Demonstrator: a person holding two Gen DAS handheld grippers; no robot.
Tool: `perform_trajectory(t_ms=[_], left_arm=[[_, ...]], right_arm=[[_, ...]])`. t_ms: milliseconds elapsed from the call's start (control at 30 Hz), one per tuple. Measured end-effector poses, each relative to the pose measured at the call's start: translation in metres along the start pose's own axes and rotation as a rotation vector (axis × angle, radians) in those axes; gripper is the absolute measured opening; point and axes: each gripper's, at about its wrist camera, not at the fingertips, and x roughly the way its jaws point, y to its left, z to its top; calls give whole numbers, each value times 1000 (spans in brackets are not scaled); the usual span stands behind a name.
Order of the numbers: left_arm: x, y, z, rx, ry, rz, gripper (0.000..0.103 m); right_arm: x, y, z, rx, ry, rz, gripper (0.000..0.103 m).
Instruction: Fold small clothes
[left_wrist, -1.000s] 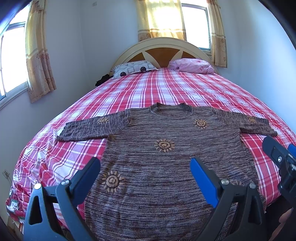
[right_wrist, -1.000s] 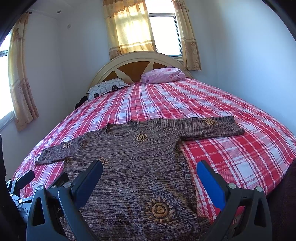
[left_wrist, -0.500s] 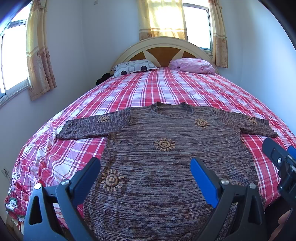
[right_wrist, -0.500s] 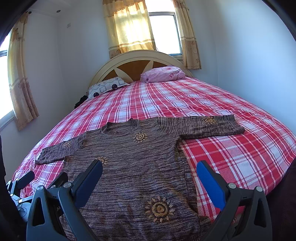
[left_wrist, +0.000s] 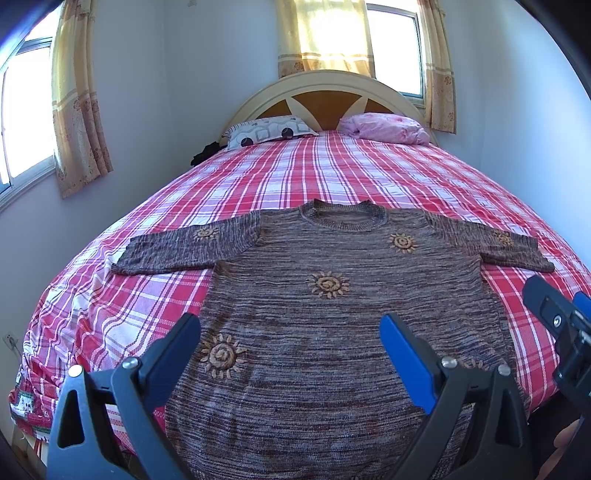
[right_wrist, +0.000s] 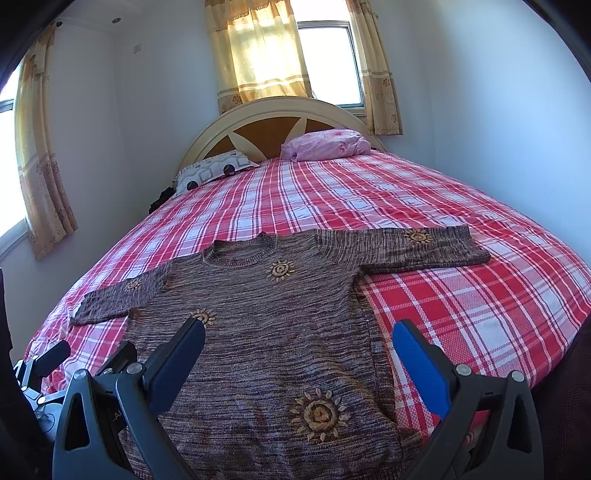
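While both tongs (left_wrist: 290, 332) (right_wrist: 299, 338) gape above the hem, sweater (left_wrist: 332, 317) flat — sleeves spread; bedspread (right_wrist: 461, 295) bare rightward.

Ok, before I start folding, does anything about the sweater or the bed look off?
Nothing stands out. The sweater lies flat on the plaid bedspread, sleeves spread; both grippers hover open near its hem.

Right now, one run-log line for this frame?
phase: pre-fold | sweater: flat on bed, sleeves spread | left gripper: open, above hem | right gripper: open, above hem
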Motion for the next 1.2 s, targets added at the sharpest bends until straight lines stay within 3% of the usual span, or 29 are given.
perform_trajectory(t_ms=[967, 1200], left_arm=[[5, -1, -6, 7, 20, -4, 100], [20, -4, -10, 19, 61, -28, 100]], right_arm=[[8, -3, -6, 15, 28, 8, 102], [30, -11, -10, 37, 97, 6, 102]])
